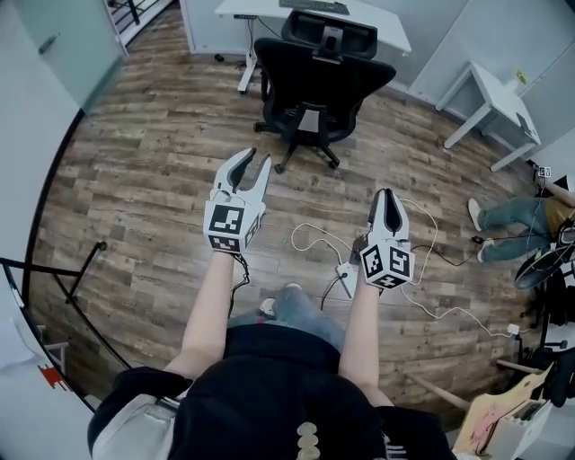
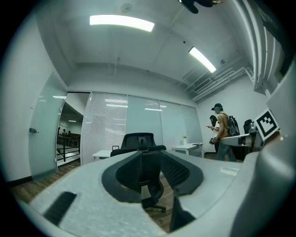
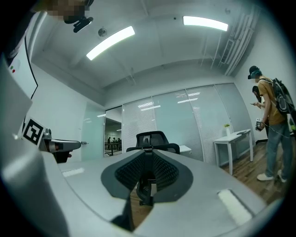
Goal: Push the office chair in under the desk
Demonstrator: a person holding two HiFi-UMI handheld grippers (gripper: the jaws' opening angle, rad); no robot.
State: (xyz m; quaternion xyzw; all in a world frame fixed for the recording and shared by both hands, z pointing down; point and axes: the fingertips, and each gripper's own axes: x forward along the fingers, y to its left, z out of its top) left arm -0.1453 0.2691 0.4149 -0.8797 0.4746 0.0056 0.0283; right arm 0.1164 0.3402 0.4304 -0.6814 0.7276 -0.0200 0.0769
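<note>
Office chair (image 1: pixel 314 90) sits at 12 o'clock, just short of the white desk (image 1: pixel 247 9) and not under it yet. Left gripper (image 1: pixel 259 158) jaws are released wide; right gripper (image 1: pixel 387 193) jaws show only a slit. Both are empty, level and aimed at the chair, well apart from it. Likely lining up to shove, so no grasp needed.

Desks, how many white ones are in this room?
2. One desk stands at the top, just behind the black chair; the side desk is at the right, near the wall. More may be hidden.
</note>
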